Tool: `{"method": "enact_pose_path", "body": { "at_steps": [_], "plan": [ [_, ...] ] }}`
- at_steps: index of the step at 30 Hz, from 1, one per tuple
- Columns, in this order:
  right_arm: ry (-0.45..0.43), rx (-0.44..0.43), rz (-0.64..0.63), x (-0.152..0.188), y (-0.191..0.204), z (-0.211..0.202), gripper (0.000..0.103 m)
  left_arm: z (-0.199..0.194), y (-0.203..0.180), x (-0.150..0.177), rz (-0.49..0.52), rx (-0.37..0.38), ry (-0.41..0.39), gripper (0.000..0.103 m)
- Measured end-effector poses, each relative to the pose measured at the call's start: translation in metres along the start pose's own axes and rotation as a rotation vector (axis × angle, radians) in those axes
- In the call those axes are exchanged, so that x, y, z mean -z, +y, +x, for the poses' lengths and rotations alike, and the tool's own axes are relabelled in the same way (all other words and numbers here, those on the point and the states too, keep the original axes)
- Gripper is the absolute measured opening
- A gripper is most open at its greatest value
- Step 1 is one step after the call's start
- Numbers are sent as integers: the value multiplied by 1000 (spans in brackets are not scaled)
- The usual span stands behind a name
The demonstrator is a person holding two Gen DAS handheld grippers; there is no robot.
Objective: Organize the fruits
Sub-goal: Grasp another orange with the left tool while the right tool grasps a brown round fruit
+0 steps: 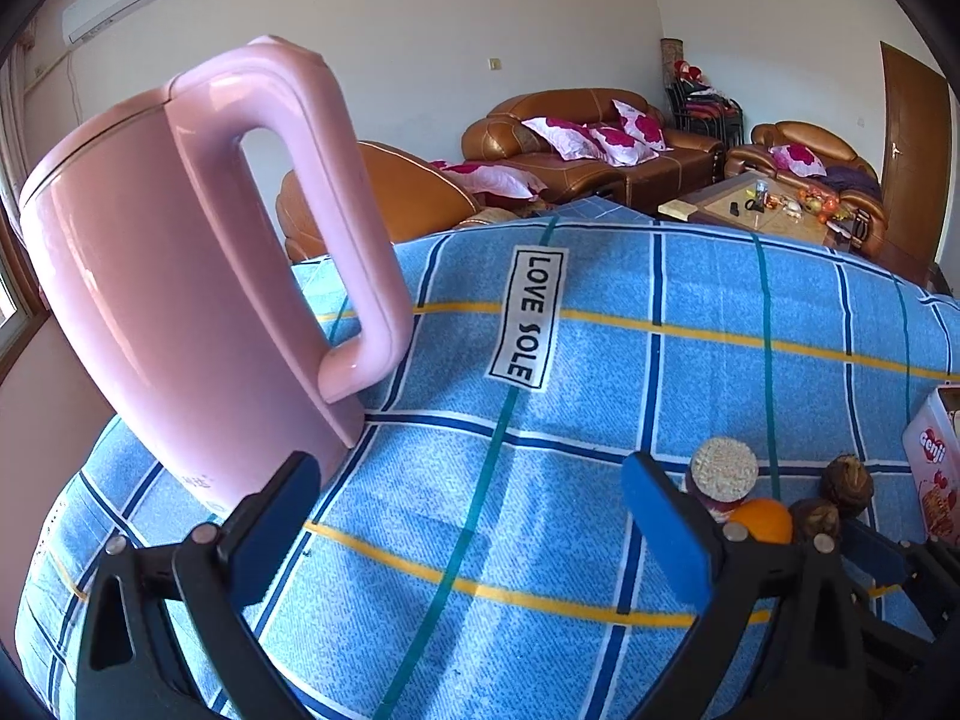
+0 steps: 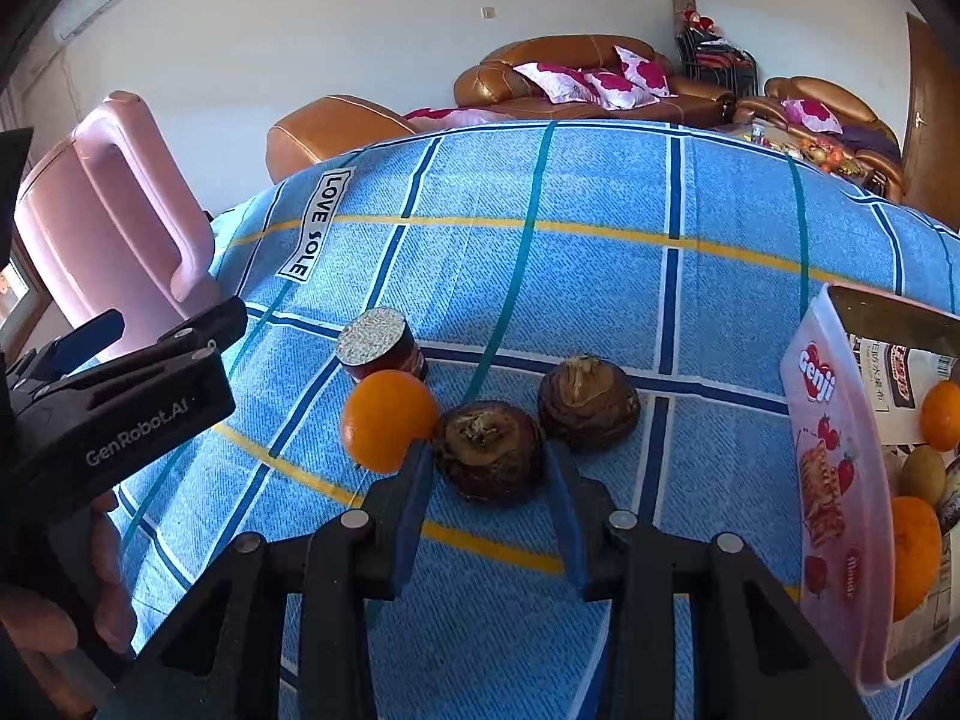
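While tilted steeply downward, right claw [image 2: 489,468] clamps dark fruit [image 2: 487,450]; left claw [image 1: 471,495] gapes empty

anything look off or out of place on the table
Among the loose fruit, a small red jar with a speckled lid lies tipped on its side, against an orange. It is no fruit. Nothing is spilled. The right gripper is shut on a dark brown fruit beside it.
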State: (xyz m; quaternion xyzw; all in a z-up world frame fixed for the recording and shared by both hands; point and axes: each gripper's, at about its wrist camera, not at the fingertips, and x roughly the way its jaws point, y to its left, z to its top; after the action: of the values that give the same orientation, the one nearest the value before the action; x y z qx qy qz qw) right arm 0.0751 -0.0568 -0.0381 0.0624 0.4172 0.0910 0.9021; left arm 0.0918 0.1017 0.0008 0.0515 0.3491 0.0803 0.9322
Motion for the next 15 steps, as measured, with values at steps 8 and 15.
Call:
{"method": "enact_pose_path", "body": {
  "at_steps": [8, 15],
  "plan": [
    [15, -10, -5, -1, -1, 2, 40, 1, -7, 1, 15, 61, 3, 102],
    [-44, -20, 16, 11, -10, -23, 39, -6, -21, 2, 54, 203, -10, 102]
  ]
}}
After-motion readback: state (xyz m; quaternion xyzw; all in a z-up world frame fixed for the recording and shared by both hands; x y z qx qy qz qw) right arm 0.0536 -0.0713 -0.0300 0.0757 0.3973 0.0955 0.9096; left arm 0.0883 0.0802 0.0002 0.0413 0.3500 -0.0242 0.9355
